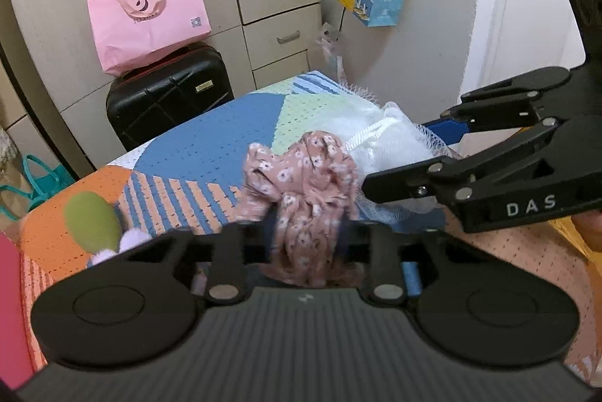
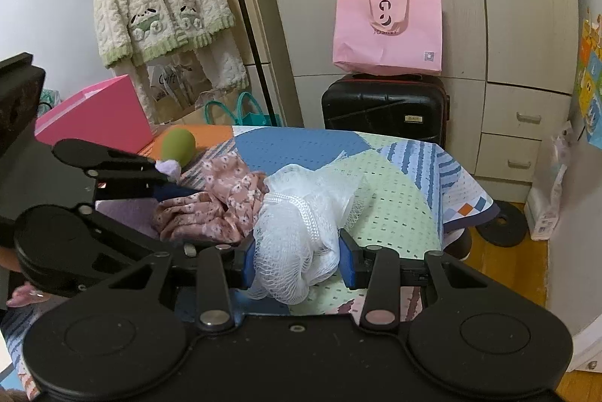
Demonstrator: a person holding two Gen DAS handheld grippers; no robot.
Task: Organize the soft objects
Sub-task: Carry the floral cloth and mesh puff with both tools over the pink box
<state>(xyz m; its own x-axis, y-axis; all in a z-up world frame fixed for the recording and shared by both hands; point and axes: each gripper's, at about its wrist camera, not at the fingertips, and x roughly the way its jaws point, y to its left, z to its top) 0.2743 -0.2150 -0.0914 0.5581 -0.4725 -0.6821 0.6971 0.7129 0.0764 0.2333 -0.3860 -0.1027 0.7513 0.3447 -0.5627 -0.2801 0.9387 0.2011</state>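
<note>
My left gripper [image 1: 306, 236] is shut on a pink floral cloth [image 1: 308, 191] and holds it over the patterned table cover [image 1: 210, 146]. My right gripper [image 2: 297, 257] is shut on a white mesh bath pouf [image 2: 297, 213], just right of the cloth [image 2: 214, 206]. In the left wrist view the pouf [image 1: 391, 138] lies behind the cloth, with the right gripper's fingers [image 1: 399, 181] on it. A green egg-shaped soft toy [image 1: 92, 221] with a lilac fluffy piece [image 1: 129, 238] sits on the table at the left; it also shows in the right wrist view [image 2: 178, 144].
A pink box [image 2: 98, 116] stands at the table's far left. A black suitcase [image 2: 387, 108] with a pink bag [image 2: 391, 25] on top stands against the wardrobe behind the table. Teal bags [image 2: 240, 110] sit on the floor. A door is at the right.
</note>
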